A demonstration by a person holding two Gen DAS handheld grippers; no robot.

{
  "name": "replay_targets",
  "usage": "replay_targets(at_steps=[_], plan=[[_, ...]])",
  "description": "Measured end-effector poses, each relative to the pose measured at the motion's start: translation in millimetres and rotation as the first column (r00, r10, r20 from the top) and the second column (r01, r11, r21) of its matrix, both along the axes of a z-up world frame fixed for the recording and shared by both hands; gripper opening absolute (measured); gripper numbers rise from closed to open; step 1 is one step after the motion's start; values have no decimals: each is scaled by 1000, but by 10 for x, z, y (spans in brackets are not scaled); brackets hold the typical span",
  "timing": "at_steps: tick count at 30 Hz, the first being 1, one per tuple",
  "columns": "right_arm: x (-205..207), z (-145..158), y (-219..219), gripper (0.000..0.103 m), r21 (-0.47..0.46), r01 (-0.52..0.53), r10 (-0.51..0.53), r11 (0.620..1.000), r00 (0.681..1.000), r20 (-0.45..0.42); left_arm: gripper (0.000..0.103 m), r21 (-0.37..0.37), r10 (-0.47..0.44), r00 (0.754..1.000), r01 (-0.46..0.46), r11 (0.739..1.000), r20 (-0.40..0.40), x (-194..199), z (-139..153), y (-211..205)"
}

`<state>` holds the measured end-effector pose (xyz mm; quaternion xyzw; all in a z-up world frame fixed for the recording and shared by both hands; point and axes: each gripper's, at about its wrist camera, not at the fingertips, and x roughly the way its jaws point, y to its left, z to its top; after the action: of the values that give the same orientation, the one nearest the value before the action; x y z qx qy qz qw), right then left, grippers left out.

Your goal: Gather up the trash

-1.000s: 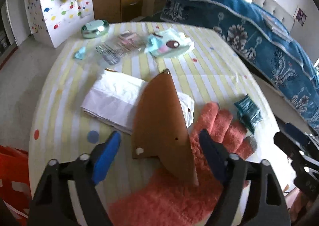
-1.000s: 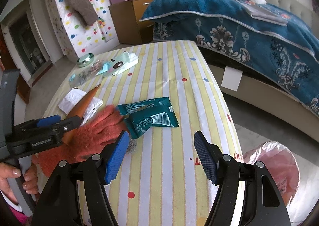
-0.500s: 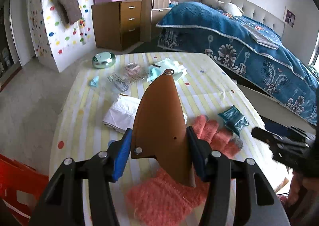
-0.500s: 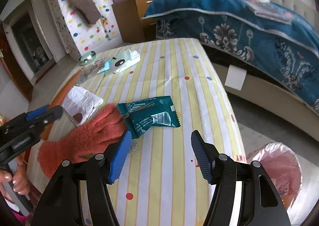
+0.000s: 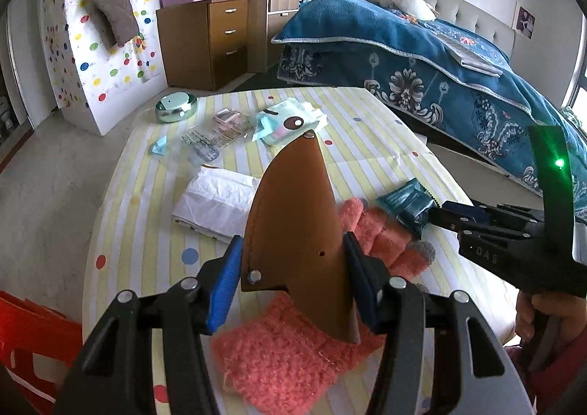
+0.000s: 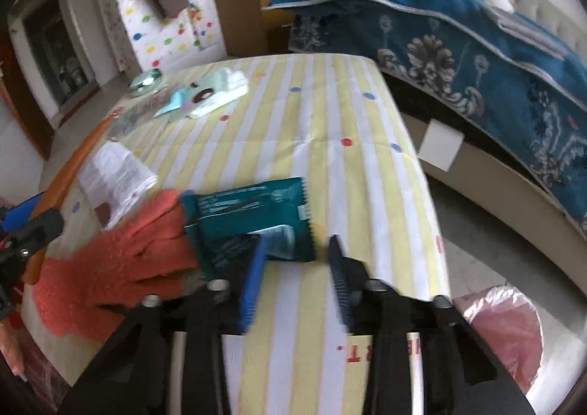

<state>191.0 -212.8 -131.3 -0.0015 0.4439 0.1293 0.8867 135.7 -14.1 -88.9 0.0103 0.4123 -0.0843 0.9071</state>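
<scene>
- The table (image 5: 367,143), under a yellow-and-white striped cloth with coloured dots, fills most of both views; a bed with a blue blanket (image 5: 440,59) stands just beyond its far right side.
- A coral knitted glove (image 5: 286,352) lies flat at the near edge, its fingers reaching toward the right side of the table in the left wrist view.
- The brown pointed piece (image 5: 293,231) — a flat, sail-shaped thing with rivets — stands upright above the glove, long axis running away from me, tip aimed at the far end of the table.
- The left gripper (image 5: 290,275) is clamped on that brown piece near its wide base, a blue pad pressing each side.
- The right gripper (image 6: 293,268) has its fingers a narrow way apart, open, tips at the near edge of the wrapper; the frame is blurred, so I cannot tell whether they touch it.
- The teal snack wrapper (image 6: 253,217) lies flat just beside the glove's fingertips, long axis across the table, serrated end toward the bed.
- A white folded packet (image 5: 216,202) lies beyond the glove.
</scene>
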Motion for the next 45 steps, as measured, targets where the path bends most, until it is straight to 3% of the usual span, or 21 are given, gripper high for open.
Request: replay_targets(at_steps=[2, 3, 13, 14, 17, 19, 23, 26, 29, 31, 32, 33, 37, 39, 42, 45], plan=[[-37, 25, 9, 16, 2, -2, 2, 1000, 1000, 11, 53, 1, -1, 1000, 1, 1000, -2, -29, -3, -1], [-63, 48, -10, 0, 12, 4, -4, 1000, 1000, 18, 53, 3, -3, 1000, 3, 1000, -1, -48, -2, -3], [-277, 211, 17, 0, 12, 13, -14, 1000, 999, 48, 53, -3, 0, 999, 0, 1000, 32, -222, 129, -1], [-274, 202, 17, 2, 17, 9, -9, 1000, 999, 32, 53, -5, 1, 999, -1, 1000, 32, -233, 130, -5], [-269, 202, 43, 28, 14, 2, -3, 1000, 999, 36, 53, -7, -1, 1000, 2, 1000, 30, -257, 114, -16], [-238, 199, 96, 36, 11, -16, 16, 1000, 999, 40, 53, -6, -4, 1000, 5, 1000, 25, -263, 93, -14], [-87, 157, 184, 68, -36, -55, 57, 998, 997, 43, 53, -10, -2, 1000, 2, 1000, 18, -240, 58, 21], [60, 51, 223, 77, -79, -68, 70, 995, 997, 16, 53, -12, 2, 1000, -2, 1000, 14, -219, 37, 52], [147, -3, 250, 78, -62, -95, 94, 994, 995, -9, 53, -16, 4, 1000, -4, 1000, 7, -196, 14, 81], [160, 40, 224, 75, -40, -104, 104, 994, 995, -5, 53, -16, 6, 1000, -6, 1000, 3, -184, -5, 89], [154, 55, 215, 66, -24, -106, 106, 994, 994, -9, 53, -17, 7, 1000, -7, 1000, 0, -178, -14, 89], [148, 56, 216, 50, -22, -105, 105, 994, 994, -10, 53, -18, 7, 1000, -7, 1000, -3, -173, -20, 84], [95, 94, 211, 36, -19, -99, 99, 995, 995, 6, 53, -23, 0, 1000, 0, 1000, -3, -207, -11, 58], [48, 124, 190, 19, 21, -101, 100, 995, 995, 12, 53, -21, -3, 1000, 3, 1000, 0, -229, 5, 41], [7, 144, 153, 5, 39, -101, 100, 994, 995, 18, 53, -21, -6, 1000, 6, 1000, 6, -262, 39, 20], [-2, 163, 170, 2, 25, -99, 99, 995, 995, 14, 53, -18, -8, 1000, 9, 1000, 14, -297, 69, 5]])
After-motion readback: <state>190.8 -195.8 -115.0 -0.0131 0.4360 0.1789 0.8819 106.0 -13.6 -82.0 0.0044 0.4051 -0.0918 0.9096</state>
